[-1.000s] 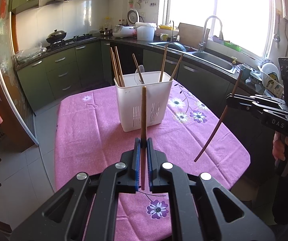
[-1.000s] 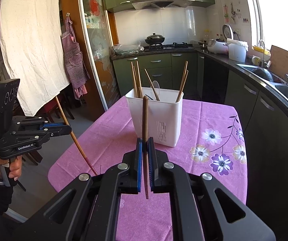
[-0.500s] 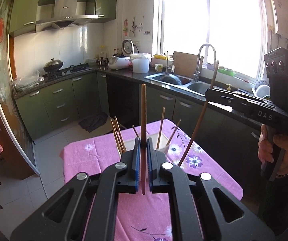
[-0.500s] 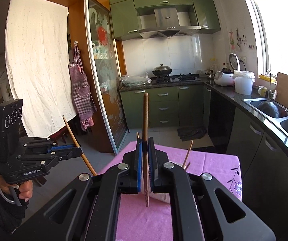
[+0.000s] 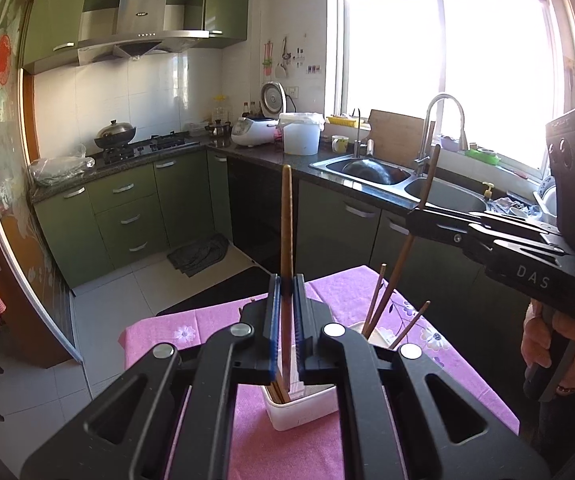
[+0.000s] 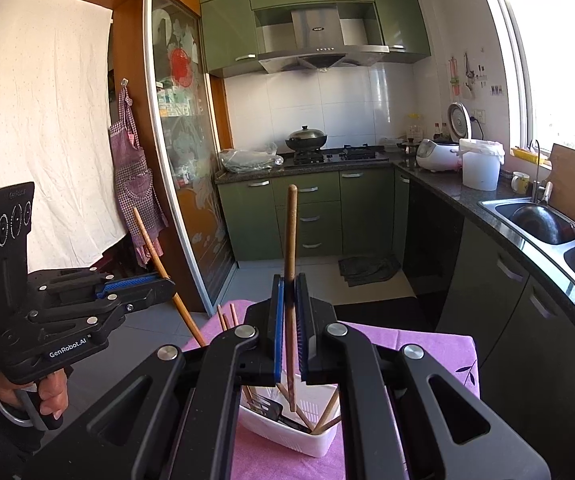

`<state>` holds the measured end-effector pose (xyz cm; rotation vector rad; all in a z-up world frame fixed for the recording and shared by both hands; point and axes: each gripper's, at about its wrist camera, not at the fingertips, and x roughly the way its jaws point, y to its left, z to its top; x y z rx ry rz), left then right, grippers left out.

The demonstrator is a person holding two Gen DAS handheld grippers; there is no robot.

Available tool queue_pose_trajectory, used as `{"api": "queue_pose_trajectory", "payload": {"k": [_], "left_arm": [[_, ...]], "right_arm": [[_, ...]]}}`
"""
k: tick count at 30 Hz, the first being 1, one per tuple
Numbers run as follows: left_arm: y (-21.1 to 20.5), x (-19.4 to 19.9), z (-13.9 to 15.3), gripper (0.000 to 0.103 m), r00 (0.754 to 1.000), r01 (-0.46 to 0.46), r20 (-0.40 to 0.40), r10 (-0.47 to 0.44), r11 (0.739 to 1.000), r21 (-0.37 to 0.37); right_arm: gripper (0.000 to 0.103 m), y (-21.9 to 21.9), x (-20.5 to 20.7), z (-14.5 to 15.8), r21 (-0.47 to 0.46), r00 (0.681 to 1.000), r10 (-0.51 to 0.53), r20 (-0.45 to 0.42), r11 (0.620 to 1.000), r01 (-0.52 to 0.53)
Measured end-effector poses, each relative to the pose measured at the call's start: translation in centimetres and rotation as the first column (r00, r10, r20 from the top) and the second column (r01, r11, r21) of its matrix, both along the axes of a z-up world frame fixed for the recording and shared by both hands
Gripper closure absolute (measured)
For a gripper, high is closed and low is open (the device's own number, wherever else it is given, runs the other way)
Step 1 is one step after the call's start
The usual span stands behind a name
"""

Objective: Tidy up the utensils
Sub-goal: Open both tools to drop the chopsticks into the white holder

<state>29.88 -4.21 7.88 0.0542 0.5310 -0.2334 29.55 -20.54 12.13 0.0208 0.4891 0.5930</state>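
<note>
Left claw (image 5: 285, 284) is clamped on an upright chopstick (image 5: 286, 216); right claw (image 6: 290, 280) likewise grips another chopstick (image 6: 290, 232). The white holder (image 6: 287, 436) stands on the bench (image 5: 447, 360) at six o'clock below both.

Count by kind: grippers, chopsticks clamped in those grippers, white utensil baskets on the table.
Grippers: 2 (left gripper, right gripper)
Clamped chopsticks: 2 (left chopstick, right chopstick)
White utensil basket: 1
Total: 5

White holder (image 5: 303, 410) base behind left tool (image 5: 286, 320)
</note>
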Motion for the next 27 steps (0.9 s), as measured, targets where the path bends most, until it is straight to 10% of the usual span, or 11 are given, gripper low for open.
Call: {"api": "queue_pose_trajectory", "payload": {"k": [13,27], "left_arm": [[-0.3,1.8,-6.4,0.094,0.994,0.006,-0.107,-0.003,1.0,0.026],[0.8,-8.8,-6.0,0.027,1.0,-0.024,0.0,0.024,0.999,-0.028]], "right_arm": [[0.094,1.9,1.4,-6.4,-0.063,0.996,0.017,-0.084,0.998,-0.023],[0.07,-3.6,-11.2,-6.7,-0.023,0.999,-0.032,-0.013,0.999,0.032]]}}
